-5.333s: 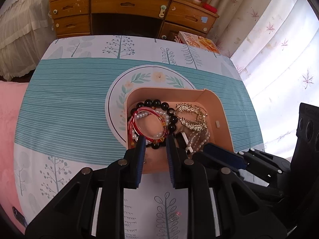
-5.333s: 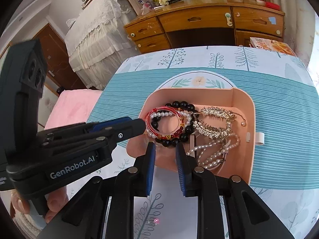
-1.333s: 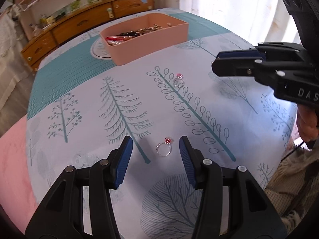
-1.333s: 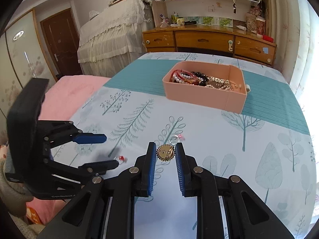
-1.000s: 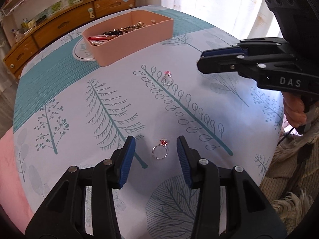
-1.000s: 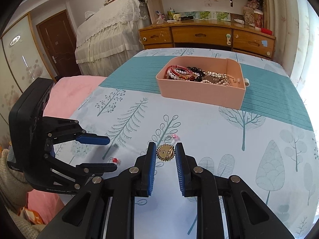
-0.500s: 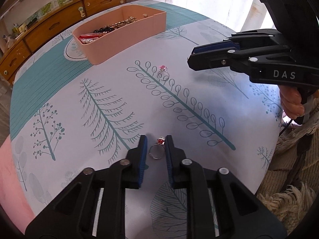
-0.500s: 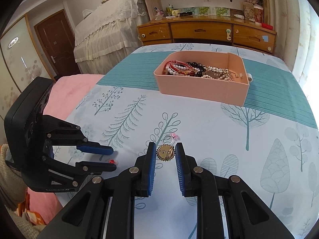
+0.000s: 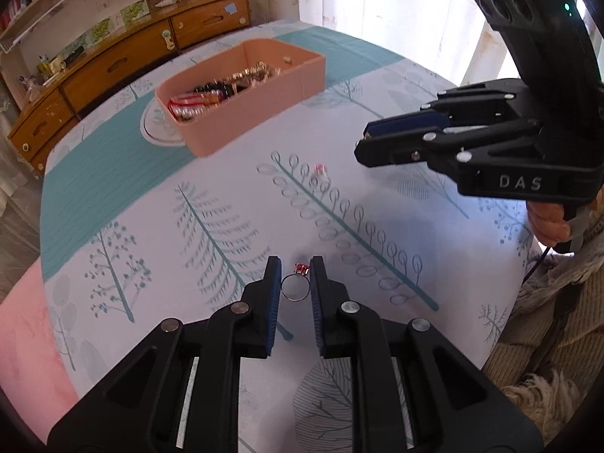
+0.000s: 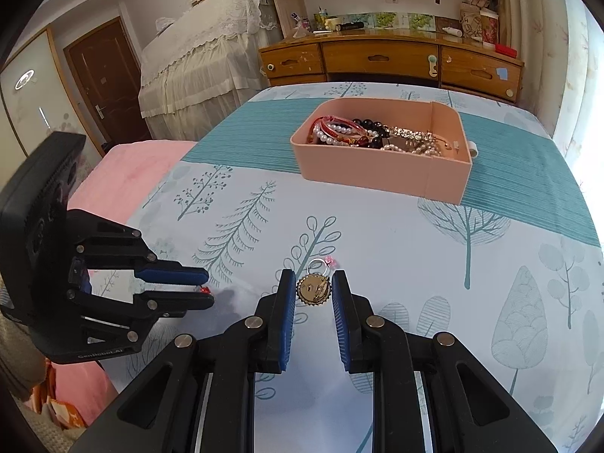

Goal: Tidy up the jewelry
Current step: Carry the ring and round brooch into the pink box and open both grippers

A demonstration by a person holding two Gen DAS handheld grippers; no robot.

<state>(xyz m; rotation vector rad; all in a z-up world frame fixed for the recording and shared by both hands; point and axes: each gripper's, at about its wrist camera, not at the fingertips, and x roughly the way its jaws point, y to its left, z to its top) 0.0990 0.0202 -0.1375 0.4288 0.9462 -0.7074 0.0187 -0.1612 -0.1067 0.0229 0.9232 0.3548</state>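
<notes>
My left gripper [image 9: 296, 275] is shut on a thin silver ring with a red stone [image 9: 295, 287], held just above the tree-print cloth. The right wrist view shows that gripper [image 10: 208, 289] at the left with the red stone [image 10: 205, 290] at its tips. My right gripper [image 10: 313, 284] is shut on a round gold brooch [image 10: 314, 291]; it also appears in the left wrist view [image 9: 363, 144] at the right. A second ring with a pink stone [image 10: 321, 263] [image 9: 320, 173] lies loose on the cloth. The pink box [image 10: 377, 177] [image 9: 264, 111] holds bracelets and pearl strings.
The cloth-covered table [image 10: 490, 302] carries a teal striped band under the box. A pink blanket [image 10: 124, 173] borders its left side. A wooden dresser [image 10: 377, 60] stands beyond the far edge. A person's hand [image 9: 547, 219] and knitted sleeve are at the right.
The left jaws, wide around the red-stone ring a second ago, have closed on it and lifted it slightly off the cloth. The right gripper has kept still with the brooch.
</notes>
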